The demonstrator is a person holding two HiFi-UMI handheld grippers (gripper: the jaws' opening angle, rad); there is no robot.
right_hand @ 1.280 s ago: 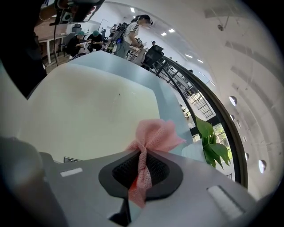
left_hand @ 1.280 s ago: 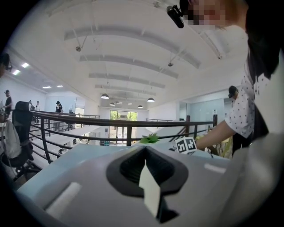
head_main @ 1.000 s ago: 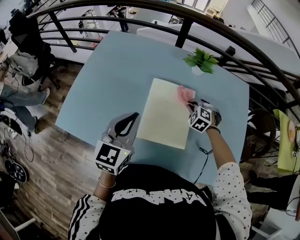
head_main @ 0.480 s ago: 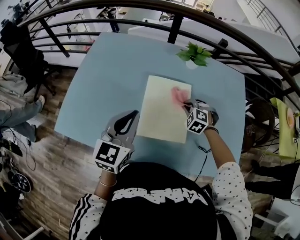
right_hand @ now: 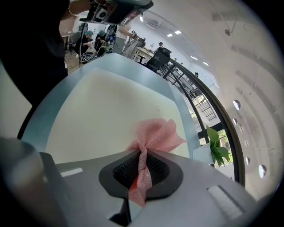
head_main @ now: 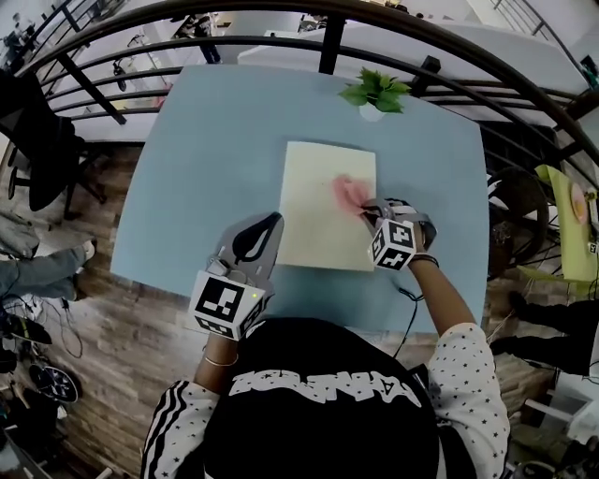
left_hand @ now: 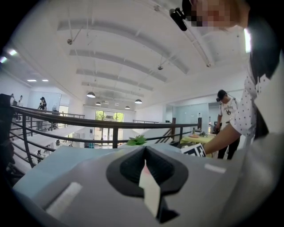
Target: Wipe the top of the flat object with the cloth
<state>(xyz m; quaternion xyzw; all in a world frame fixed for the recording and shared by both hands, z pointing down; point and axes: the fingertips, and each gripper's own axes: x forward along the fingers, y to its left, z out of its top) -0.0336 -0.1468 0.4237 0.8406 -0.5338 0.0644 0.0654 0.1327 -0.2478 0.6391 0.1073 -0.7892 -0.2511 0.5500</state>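
Note:
A pale cream flat board lies on the light blue table. A pink cloth rests on the board's right half, pinched in my right gripper, which is shut on it. Part of the cloth twists down between the jaws. My left gripper hovers at the table's near edge, left of the board, jaws closed on nothing and tilted up toward the railing.
A small potted green plant stands at the table's far edge beyond the board. A dark curved railing runs behind the table. Wooden floor lies to the left, and a person stands far off.
My right gripper has dragged the pink cloth left and toward me over the board, from its far right corner to the right middle. The left gripper has stayed put.

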